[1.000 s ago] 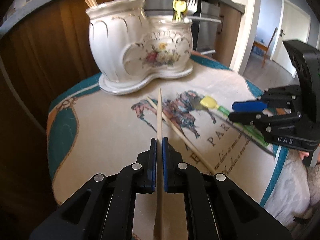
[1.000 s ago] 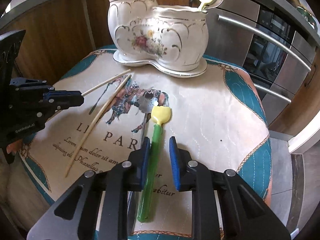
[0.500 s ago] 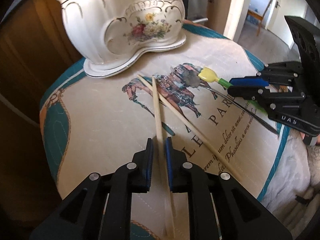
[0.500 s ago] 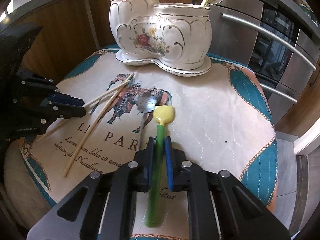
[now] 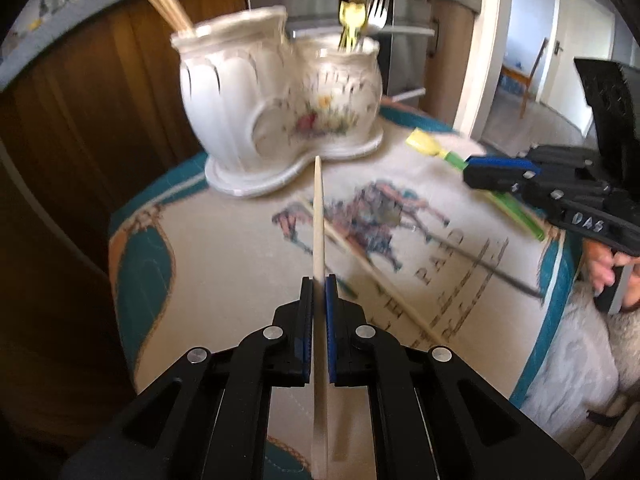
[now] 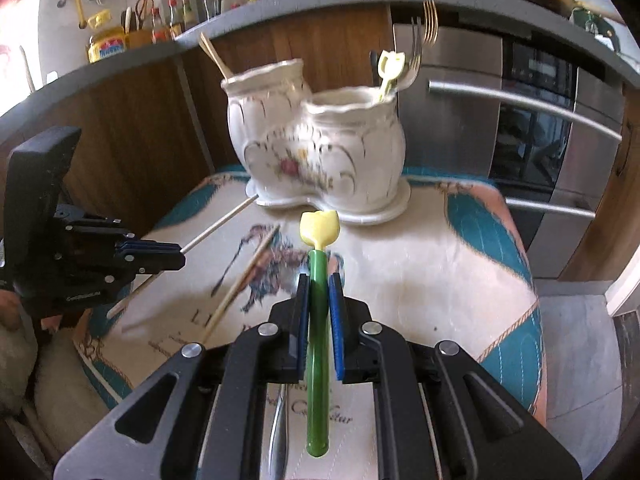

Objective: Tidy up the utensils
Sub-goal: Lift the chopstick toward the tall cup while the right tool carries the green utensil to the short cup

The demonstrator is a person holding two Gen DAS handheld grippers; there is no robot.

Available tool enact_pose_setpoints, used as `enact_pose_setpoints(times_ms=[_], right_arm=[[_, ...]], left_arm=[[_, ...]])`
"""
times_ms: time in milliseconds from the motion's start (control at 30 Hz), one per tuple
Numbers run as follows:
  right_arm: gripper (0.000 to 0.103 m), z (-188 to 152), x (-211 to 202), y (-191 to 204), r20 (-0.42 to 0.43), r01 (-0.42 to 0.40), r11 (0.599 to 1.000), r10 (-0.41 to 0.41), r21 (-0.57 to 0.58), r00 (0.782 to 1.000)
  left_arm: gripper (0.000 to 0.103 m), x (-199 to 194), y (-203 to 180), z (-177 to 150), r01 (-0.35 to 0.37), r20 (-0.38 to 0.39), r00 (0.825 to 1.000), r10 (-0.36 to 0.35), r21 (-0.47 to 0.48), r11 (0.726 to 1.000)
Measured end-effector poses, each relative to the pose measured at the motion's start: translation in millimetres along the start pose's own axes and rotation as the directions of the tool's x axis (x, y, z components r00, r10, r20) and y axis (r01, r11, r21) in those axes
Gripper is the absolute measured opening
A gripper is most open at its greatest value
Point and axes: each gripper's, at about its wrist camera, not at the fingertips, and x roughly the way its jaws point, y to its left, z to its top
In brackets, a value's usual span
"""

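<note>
My left gripper [image 5: 319, 280] has its jaws closing tight on a pale wooden chopstick [image 5: 318, 208], whose tip is lifted off the cloth toward the white floral ceramic holder [image 5: 256, 120]. My right gripper [image 6: 319, 280] is shut on the green handle of a utensil with a yellow tulip-shaped head [image 6: 320, 230], raised and aimed at the holder [image 6: 320, 152]. Chopsticks [image 5: 164, 0] stand in the holder's left cup and forks [image 5: 368, 0] in its right. A second chopstick [image 6: 244, 280] and a metal utensil [image 6: 278, 432] lie on the cloth. Each gripper shows in the other's view, the left gripper [image 6: 180, 254] and the right gripper [image 5: 470, 170].
The round table carries a printed cloth [image 6: 440, 260] with a teal border. A wooden counter front curves behind the holder. Steel oven handles [image 6: 540, 112] are at the right. A person's hand [image 5: 600, 272] grips the right tool.
The left jaws loosened with the chopstick lying on the cloth, then shut and lifted it. The right jaws shut on the green handle and raised it off the cloth.
</note>
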Motion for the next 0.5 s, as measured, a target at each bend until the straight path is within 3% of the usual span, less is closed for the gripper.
enact_pose_setpoints(times_ms=[133,500], right_arm=[[0.010,0.9,-2.8,3.5,0.043,0.030,0.999,-0.029,-0.013,0.999],[0.010,2.2,-19.4,-9.4,0.179,0.063,0.996,-0.074,0.067,0.981]], left_arm=[[0.007,-12.9,-6.4,2.8,0.013,0.079,0.997,-0.013,0.004,1.000],[0.007,-24.3,-10.9,7.7,0.004,0.210,0.978,-0.002,-0.012,1.000]])
